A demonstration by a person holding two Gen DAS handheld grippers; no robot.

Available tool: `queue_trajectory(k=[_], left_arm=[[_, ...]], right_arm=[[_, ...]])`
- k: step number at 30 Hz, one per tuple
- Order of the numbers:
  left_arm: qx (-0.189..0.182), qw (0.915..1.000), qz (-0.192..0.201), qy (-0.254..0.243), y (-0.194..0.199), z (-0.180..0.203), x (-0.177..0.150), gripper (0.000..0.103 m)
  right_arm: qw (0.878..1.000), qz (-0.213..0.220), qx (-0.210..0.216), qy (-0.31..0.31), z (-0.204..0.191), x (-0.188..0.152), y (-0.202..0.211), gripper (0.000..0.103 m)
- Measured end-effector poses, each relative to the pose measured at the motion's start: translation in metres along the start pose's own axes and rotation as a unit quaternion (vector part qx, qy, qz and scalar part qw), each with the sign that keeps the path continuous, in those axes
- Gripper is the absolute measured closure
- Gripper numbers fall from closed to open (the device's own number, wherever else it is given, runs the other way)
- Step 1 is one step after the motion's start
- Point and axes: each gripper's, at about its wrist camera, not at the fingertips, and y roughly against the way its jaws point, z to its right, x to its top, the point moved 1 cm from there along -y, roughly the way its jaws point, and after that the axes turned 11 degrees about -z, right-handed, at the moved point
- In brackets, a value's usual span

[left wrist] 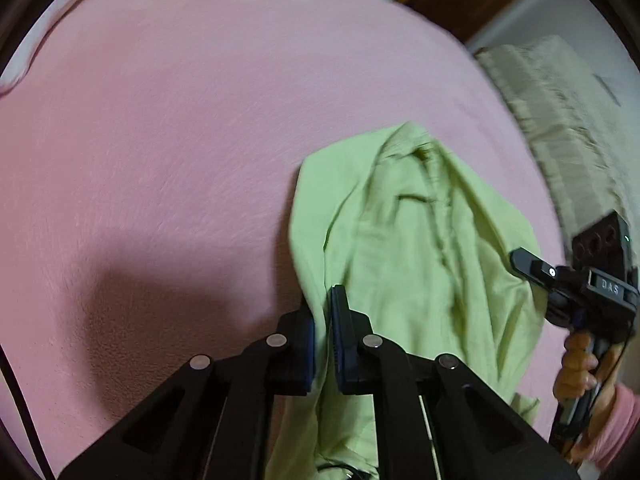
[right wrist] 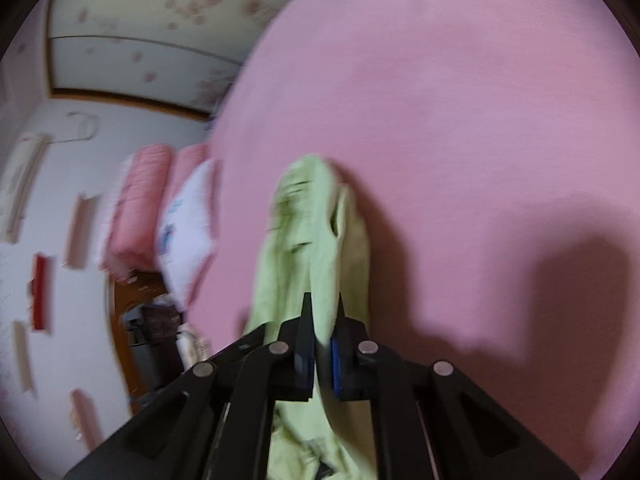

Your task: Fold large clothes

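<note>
**Green garment pinched at two edges over a pink bed**

Garment (left wrist: 408, 240) of pale green cloth lies bunched on the pink bedspread (left wrist: 160, 140), its far end flat on the cover and its near end lifted toward both cameras. In the left wrist view the left gripper (left wrist: 322, 312) has its jaws closed on the garment's left edge — a thin fold of green runs up between the two blue-faced pads and drops away below them. The right gripper (left wrist: 520, 260) shows at the right of the same view, its black finger reaching over the garment's right edge, with the person's hand (left wrist: 576, 364) around the handle and a pink sleeve (left wrist: 620, 420) below it.

The right wrist view shows the right gripper (right wrist: 322, 316) closed as well — green cloth is squeezed between its pads and hangs beneath them, while the rest of the garment (right wrist: 304, 232) stretches forward in a narrow, rumpled strip onto the bedspread (right wrist: 460, 120). Dark shadows fall on the cover beside each gripper. Off the bed's edge, blurred, sit pink and white folded bedding (right wrist: 160, 216) and a floral-patterned cabinet (right wrist: 140, 32).
</note>
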Motion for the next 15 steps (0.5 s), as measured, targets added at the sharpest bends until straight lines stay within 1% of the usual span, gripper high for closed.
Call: queue_trajectory(k=[1,4,6,8,9,11,12,13,15], left_arm=[[-0.020,0.9997,0.009,-0.005,0.010,0.003,-0.003,0.098],[-0.047,0.9986,0.016,-0.016,0.037,0.010,-0.012,0.098],[-0.049,0.9981,0.017,-0.033,0.058,0.017,-0.021,0.098],[-0.051,0.9964,0.018,-0.065,0.085,0.025,-0.038,0.098],[-0.048,0.9960,0.017,-0.074,0.093,0.028,-0.044,0.098],[-0.032,0.9945,0.010,-0.099,0.115,0.032,-0.069,0.098],[-0.027,0.9937,0.006,-0.108,0.122,0.034,-0.078,0.098],[-0.013,0.9924,0.002,-0.122,0.129,0.035,-0.093,0.098],[0.006,0.9900,0.001,-0.141,0.136,0.036,-0.114,0.098]], right_arm=[[1.000,-0.004,0.008,0.019,-0.009,-0.003,0.004,0.098],[0.996,-0.021,0.018,0.079,-0.040,-0.018,0.017,0.098],[0.993,-0.036,0.026,0.111,-0.056,-0.029,0.026,0.098],[0.988,-0.054,0.035,0.140,-0.078,-0.049,0.035,0.098],[0.986,-0.060,0.036,0.152,-0.085,-0.058,0.038,0.098],[0.981,-0.074,0.031,0.174,-0.099,-0.080,0.044,0.098],[0.979,-0.082,0.023,0.186,-0.106,-0.093,0.046,0.098],[0.976,-0.089,0.013,0.197,-0.111,-0.107,0.049,0.098],[0.973,-0.097,0.001,0.208,-0.112,-0.128,0.054,0.098]])
